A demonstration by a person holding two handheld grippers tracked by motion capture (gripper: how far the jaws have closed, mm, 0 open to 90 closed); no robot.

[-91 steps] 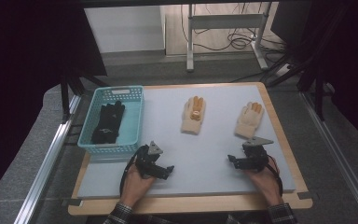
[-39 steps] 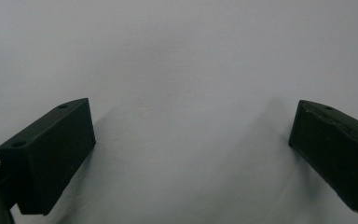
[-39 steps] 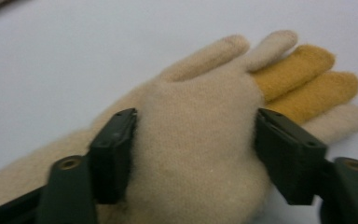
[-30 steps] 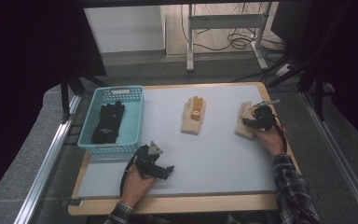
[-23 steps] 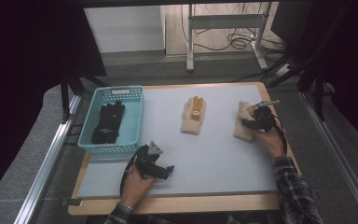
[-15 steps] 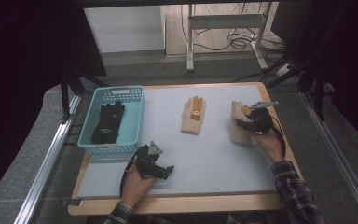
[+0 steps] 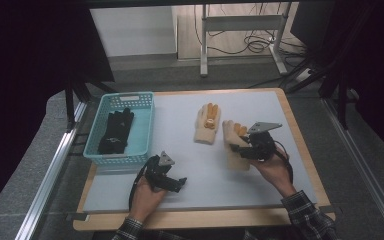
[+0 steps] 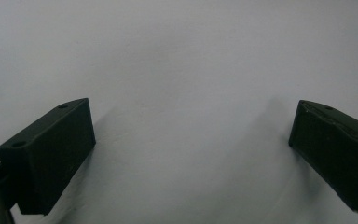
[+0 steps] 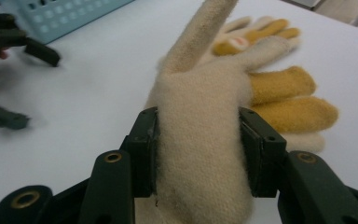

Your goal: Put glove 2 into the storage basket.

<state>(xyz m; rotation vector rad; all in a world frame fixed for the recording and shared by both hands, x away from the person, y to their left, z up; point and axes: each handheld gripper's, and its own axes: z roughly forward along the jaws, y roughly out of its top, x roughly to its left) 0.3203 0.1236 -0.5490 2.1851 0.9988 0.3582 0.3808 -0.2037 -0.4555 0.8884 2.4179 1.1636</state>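
Cream wool, with yellow fingertips, is what our right gripper (image 9: 198, 154) grasps: its two black fingers (image 9: 144, 154) press on both sides of the held glove (image 9: 200, 140), at the palm part. In the high view this glove (image 7: 234, 145) is at the right part of the bench (image 7: 190, 170), partly under the right gripper (image 7: 247, 148), and the right hand (image 7: 275, 167) holds the tool from behind. We cannot tell if the glove lies fully on the bench or is a little lifted.

Just beside it, to the left and a bit further from us, lies the second glove (image 7: 207, 124) of the same cream and yellow kind, flat on the grey surface. In the right gripper view the second glove (image 9: 256, 35) appears behind the held one, and the two look very near, maybe touching.

Our left gripper (image 7: 172, 181) rests low on the near left part of the bench, in the left hand (image 7: 147, 192). Its fingers (image 8: 51, 154) are spread wide apart over the bare grey surface, and they grasp nothing.

At the left edge stands a light blue basket (image 7: 142, 102) with a black glove (image 7: 116, 132) inside. The basket is well apart from the held glove.
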